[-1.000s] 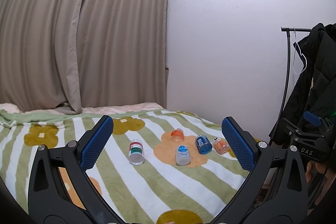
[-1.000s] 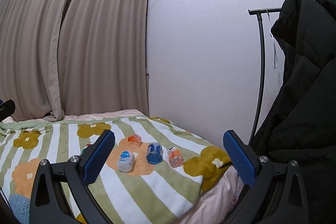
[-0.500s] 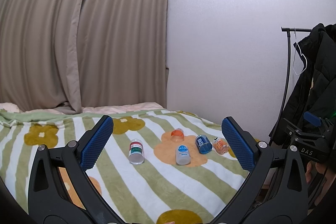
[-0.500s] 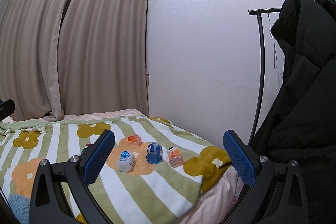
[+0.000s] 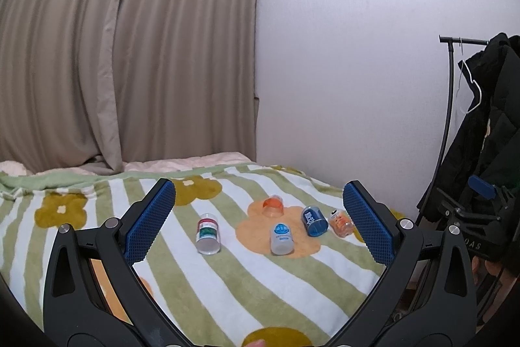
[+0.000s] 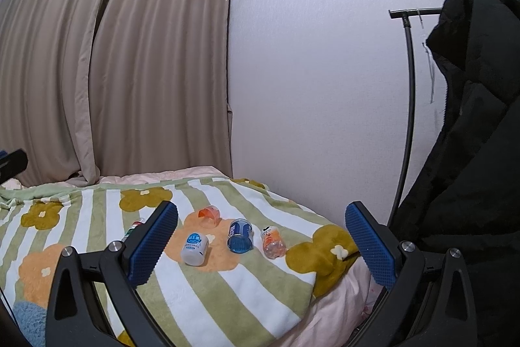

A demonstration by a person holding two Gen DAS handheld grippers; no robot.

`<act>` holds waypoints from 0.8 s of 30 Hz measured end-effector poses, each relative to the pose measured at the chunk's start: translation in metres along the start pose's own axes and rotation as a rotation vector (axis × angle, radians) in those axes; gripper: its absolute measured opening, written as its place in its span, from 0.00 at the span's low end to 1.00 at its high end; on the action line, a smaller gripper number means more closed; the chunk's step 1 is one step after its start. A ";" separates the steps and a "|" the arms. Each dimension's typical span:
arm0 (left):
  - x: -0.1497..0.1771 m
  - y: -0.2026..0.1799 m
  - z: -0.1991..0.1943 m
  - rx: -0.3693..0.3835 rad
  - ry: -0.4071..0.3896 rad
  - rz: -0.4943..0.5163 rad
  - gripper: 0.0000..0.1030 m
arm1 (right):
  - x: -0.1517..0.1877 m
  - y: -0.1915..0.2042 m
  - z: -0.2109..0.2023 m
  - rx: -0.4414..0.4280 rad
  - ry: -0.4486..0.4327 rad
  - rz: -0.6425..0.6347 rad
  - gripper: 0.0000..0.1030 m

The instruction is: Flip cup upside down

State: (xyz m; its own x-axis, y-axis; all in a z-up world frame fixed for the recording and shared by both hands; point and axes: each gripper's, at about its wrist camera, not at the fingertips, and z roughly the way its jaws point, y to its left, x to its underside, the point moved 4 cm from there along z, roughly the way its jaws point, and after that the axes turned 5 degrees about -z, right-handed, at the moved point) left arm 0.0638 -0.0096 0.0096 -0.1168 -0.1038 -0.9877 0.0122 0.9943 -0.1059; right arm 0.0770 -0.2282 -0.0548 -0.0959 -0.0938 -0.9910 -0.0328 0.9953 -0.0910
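Nothing's really been moved since a second ago. Both grippers, left [image 5: 260, 225] and right [image 6: 261, 238], are held wide apart and empty, well short of the cups [image 5: 281, 238], which are seen lying at mid-frame on the blanket [image 5: 227, 282], probably so one can be picked.

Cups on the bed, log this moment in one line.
left hand-held gripper: open | right hand-held gripper: open | five cups lying on blanket | none grasped
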 end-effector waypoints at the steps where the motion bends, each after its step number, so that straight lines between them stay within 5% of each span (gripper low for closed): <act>1: -0.002 -0.001 0.003 -0.001 0.000 0.005 1.00 | -0.001 0.000 0.004 -0.004 0.005 0.000 1.00; 8: -0.016 -0.011 0.066 0.036 0.099 0.046 1.00 | -0.010 0.003 0.047 -0.073 0.044 -0.015 1.00; 13: -0.003 -0.017 0.147 0.094 0.269 0.088 1.00 | 0.001 0.006 0.092 -0.122 0.104 -0.023 1.00; 24: 0.113 -0.021 0.334 0.144 0.718 0.076 1.00 | 0.056 0.026 0.169 -0.193 0.237 -0.027 1.00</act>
State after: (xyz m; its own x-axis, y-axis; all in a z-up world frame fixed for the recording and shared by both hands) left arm 0.3826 -0.0503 -0.1379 -0.7312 0.0561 -0.6798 0.1709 0.9799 -0.1029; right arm 0.2392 -0.2034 -0.1297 -0.3214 -0.1455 -0.9357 -0.2247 0.9716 -0.0739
